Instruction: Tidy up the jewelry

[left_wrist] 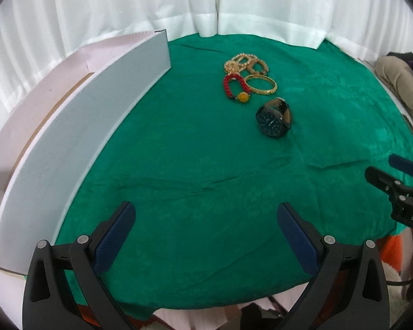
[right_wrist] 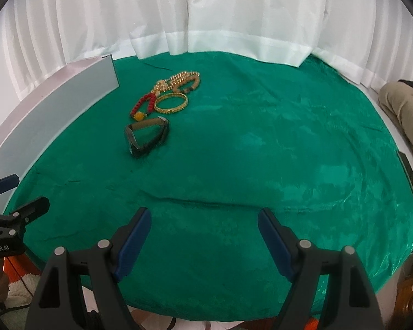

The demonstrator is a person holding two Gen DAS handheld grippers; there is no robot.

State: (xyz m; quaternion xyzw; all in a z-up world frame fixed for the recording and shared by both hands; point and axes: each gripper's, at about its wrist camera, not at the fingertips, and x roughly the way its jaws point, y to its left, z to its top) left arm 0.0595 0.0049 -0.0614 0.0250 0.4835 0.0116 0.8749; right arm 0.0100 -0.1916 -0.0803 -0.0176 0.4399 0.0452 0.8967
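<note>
Green cloth [left_wrist: 206, 165] spread flat over the table, white curtains [left_wrist: 124, 5] hanging behind, a long white box [left_wrist: 77, 137] standing along the left edge. Out on the cloth, all close together — a black watch [left_wrist: 274, 121] nearest, then a red bead bracelet [left_wrist: 234, 86] just beside a gold bangle [left_wrist: 261, 84], and a heap of gold chains [left_wrist: 243, 64] farthest back. Left gripper [left_wrist: 206, 214] and right gripper [right_wrist: 204, 220] both wide open, holding nothing — hanging over bare cloth, well apart from the jewelry.

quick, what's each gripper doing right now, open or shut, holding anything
Left gripper: open, holding nothing, above the green cloth.
Right gripper: open, holding nothing, also above the cloth.
</note>
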